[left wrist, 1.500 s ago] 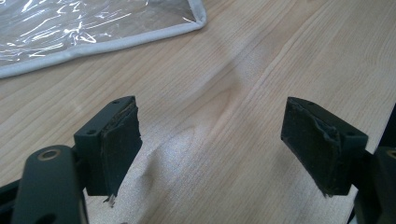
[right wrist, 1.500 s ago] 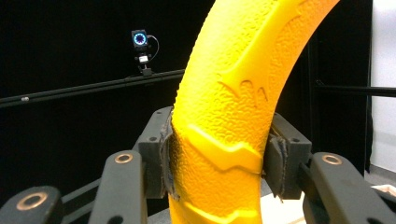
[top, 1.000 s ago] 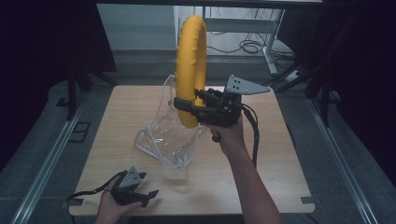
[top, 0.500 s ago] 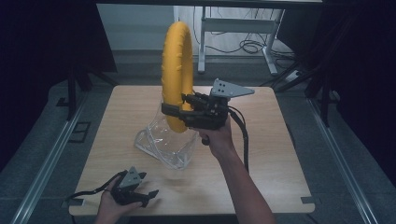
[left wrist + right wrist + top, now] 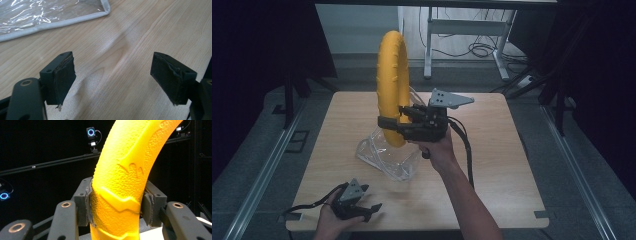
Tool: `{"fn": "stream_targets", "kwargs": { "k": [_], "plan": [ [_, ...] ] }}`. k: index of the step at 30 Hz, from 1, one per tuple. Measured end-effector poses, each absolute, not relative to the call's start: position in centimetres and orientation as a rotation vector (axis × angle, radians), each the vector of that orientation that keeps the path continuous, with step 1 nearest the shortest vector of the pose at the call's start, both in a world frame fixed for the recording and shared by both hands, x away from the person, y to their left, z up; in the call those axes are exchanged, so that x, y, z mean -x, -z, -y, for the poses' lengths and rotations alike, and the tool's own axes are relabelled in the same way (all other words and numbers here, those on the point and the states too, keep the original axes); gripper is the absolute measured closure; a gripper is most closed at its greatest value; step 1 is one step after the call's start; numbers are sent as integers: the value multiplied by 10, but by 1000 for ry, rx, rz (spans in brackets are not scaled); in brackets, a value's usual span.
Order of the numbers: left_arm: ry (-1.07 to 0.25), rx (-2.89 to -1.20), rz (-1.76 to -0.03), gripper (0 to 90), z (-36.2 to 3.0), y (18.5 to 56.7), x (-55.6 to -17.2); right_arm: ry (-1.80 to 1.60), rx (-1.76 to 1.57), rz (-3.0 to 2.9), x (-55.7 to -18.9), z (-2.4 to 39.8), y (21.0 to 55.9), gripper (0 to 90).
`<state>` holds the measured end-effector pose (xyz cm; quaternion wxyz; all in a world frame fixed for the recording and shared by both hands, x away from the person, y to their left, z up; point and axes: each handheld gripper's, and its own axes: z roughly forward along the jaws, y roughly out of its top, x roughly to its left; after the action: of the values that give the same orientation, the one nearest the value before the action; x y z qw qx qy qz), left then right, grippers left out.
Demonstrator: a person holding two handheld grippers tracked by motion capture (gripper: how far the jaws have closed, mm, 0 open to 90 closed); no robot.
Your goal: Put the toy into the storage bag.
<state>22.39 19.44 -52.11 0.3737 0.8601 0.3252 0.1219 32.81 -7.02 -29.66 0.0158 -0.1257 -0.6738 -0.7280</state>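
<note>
Item: yellow ring [image 5: 393,85], large, with a pebbled surface and raised moulded ridges. It stood upright on edge, raised above the desk [image 5: 492,165], its lower arc clamped in the right hand-held gripper [image 5: 388,122]. In the right gripper view both pads pressed against opposite sides of the ring [image 5: 125,177].

Item: clear plastic pouch [image 5: 384,155] with a pale bound edge. It lay on the desk directly below the ring, crumpled and partly standing. One corner of the pouch [image 5: 50,12] appeared at the top of the left gripper view, flat on the wood.

Item: left hand-held gripper [image 5: 371,209]. It rested low at the near left of the desk, held in the person's left hand [image 5: 329,222], well apart from the pouch. Its jaws were spread wide with nothing between them, bare wood [image 5: 120,62] beneath.
</note>
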Motion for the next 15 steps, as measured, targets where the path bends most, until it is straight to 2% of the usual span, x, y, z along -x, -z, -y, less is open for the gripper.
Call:
{"fn": "stream_targets", "kwargs": {
  "k": [15],
  "plan": [
    [-318, -2201, -834, 197, -194, 522, -224, 2229, 410, 2096, -332, 67, 313, 503]
  ]
}}
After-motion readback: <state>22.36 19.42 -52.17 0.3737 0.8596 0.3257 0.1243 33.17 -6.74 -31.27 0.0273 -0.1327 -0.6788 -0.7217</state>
